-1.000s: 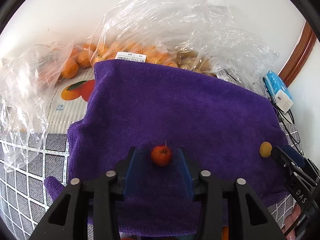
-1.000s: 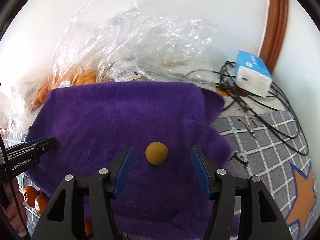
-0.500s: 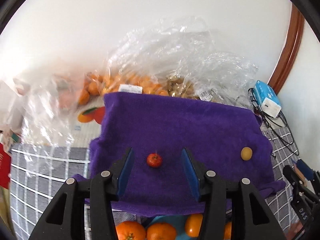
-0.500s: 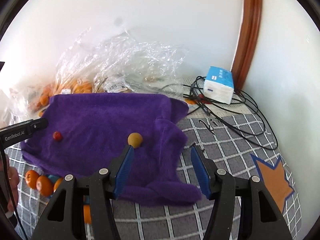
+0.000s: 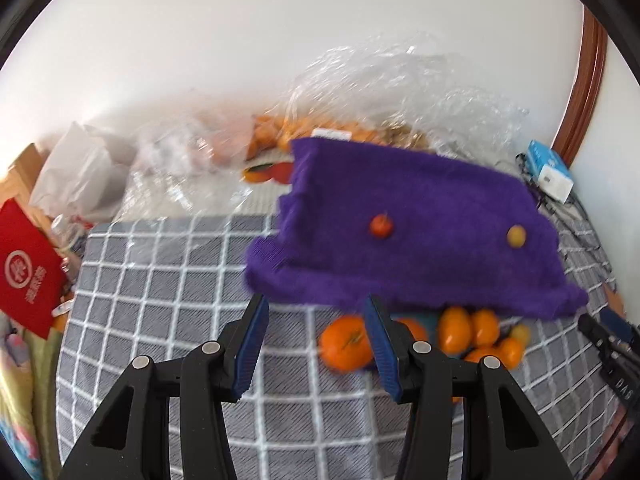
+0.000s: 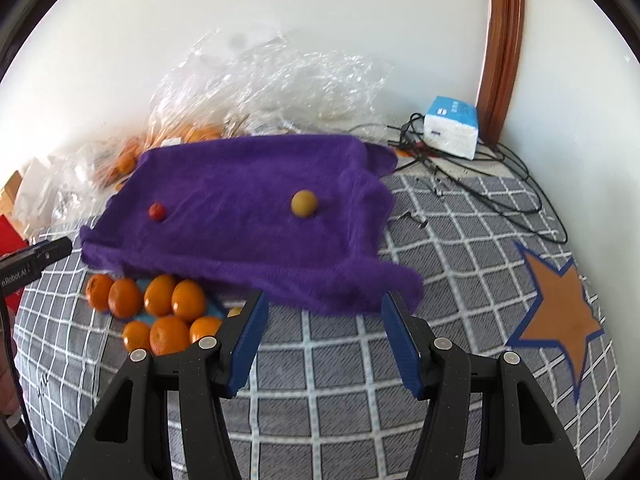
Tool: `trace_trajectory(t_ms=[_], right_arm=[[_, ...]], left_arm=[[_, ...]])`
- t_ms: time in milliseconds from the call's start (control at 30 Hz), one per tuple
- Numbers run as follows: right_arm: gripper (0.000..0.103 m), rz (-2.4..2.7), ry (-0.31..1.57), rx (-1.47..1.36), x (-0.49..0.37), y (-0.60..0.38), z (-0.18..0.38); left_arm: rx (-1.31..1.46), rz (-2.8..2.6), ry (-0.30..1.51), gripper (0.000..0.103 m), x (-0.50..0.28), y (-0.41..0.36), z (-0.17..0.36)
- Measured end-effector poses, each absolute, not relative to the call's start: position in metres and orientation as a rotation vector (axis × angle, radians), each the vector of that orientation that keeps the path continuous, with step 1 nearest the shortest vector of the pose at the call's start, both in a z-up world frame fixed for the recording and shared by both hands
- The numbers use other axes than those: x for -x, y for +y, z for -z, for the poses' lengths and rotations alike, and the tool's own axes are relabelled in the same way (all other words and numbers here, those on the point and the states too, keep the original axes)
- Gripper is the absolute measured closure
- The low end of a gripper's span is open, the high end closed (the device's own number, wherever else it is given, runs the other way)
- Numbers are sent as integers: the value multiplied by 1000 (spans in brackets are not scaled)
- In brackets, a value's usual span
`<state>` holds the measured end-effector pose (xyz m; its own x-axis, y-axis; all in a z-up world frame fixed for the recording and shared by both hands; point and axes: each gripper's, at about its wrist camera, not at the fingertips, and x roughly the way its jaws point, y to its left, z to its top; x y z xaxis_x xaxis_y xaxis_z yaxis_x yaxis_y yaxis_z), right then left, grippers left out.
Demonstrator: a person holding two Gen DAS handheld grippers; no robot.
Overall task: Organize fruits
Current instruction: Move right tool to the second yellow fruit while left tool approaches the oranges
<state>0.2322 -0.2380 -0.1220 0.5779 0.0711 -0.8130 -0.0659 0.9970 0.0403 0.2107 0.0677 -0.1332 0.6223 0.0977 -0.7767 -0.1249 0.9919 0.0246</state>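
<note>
A purple towel [image 5: 420, 216] [image 6: 248, 208] lies on the grey checked cover. On it sit a small red fruit [image 5: 381, 225] [image 6: 157, 211] and a small yellow-brown fruit [image 5: 516, 236] [image 6: 304, 203], apart from each other. Several oranges [image 5: 346, 344] [image 6: 170, 312] lie in a heap at the towel's near edge, over something blue. My left gripper [image 5: 316, 340] is open and empty, back from the towel. My right gripper [image 6: 324, 332] is open and empty, above the cover before the towel's near right corner. The left gripper's tip [image 6: 36, 258] shows at the left edge of the right wrist view.
Clear plastic bags [image 6: 260, 88] with more oranges [image 5: 280, 132] lie against the white wall behind the towel. A blue-white box [image 6: 452, 126] and black cables [image 6: 480, 188] lie at the back right. A red packet [image 5: 28, 272] is at the left. An orange star [image 6: 560, 304] marks the cover.
Both grippers have pulled back and up from the towel, still open. The red and yellow-brown fruits stay on the towel. The heap of oranges has come into view.
</note>
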Motion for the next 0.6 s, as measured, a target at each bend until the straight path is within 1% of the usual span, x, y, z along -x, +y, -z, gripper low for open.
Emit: trace_trajectory(t_ms=[133, 300, 400, 600], right_arm=[[45, -150, 961, -45, -217, -229, 132], [60, -208, 958, -19, -216, -208, 146], [65, -217, 958, -17, -225, -199, 155], [67, -259, 979, -84, -247, -197, 168]], left_arm=[[28, -148, 913, 56, -186, 78, 145], [87, -173, 934, 56, -167, 96, 159], [141, -199, 953, 53, -161, 110, 169], [203, -232, 961, 52, -158, 124, 182]])
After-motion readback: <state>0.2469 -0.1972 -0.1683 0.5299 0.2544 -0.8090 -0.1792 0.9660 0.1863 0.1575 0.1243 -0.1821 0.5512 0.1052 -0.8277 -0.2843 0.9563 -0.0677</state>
